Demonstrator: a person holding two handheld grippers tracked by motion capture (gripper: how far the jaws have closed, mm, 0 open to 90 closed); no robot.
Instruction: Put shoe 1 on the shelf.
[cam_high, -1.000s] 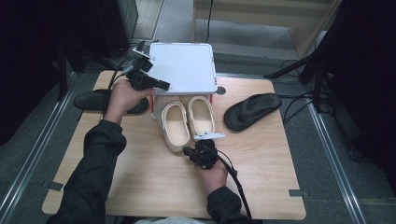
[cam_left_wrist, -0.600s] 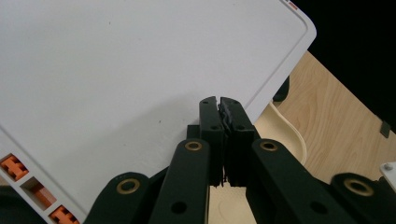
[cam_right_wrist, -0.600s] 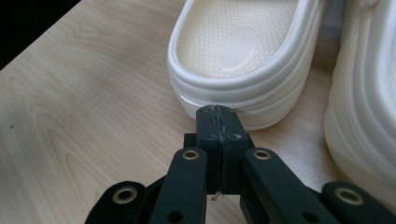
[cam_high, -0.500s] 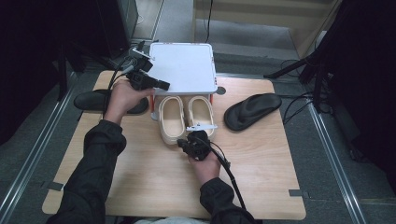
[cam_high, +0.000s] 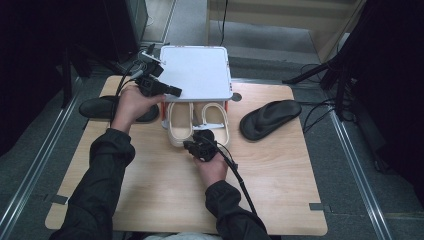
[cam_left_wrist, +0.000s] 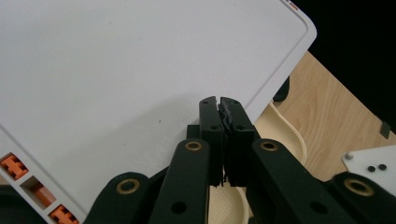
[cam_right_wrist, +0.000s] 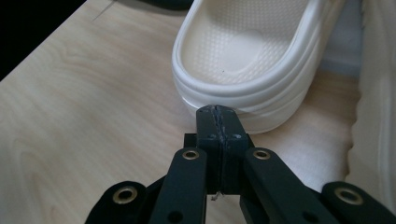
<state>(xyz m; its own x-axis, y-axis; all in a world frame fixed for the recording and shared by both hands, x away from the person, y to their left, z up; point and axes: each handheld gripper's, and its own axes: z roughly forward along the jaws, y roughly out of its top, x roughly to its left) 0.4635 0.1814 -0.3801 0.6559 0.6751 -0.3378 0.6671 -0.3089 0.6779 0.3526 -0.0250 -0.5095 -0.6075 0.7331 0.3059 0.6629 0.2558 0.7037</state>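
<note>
A pair of cream slippers (cam_high: 180, 122) lies side by side on the wooden table (cam_high: 280, 170), toes tucked under a white flat-topped box (cam_high: 197, 72). My right gripper (cam_high: 187, 145) is shut, and its tip touches the heel of the left slipper (cam_right_wrist: 252, 51) in the right gripper view (cam_right_wrist: 218, 109). The second slipper (cam_right_wrist: 378, 93) runs along that view's right edge. My left gripper (cam_high: 176, 91) is shut at the box's front left corner. In the left gripper view its tips (cam_left_wrist: 219, 100) lie against the white top (cam_left_wrist: 116, 79), nothing visible between them.
One black flip-flop (cam_high: 100, 107) lies at the table's left edge, another (cam_high: 270, 119) to the right of the slippers. Orange fittings (cam_left_wrist: 28, 186) line the box's side. Cables and dark stands surround the table's far side.
The right gripper has moved forward toward the box, and the cream slippers have slid with it, farther under the white top. The left gripper has stayed put.
</note>
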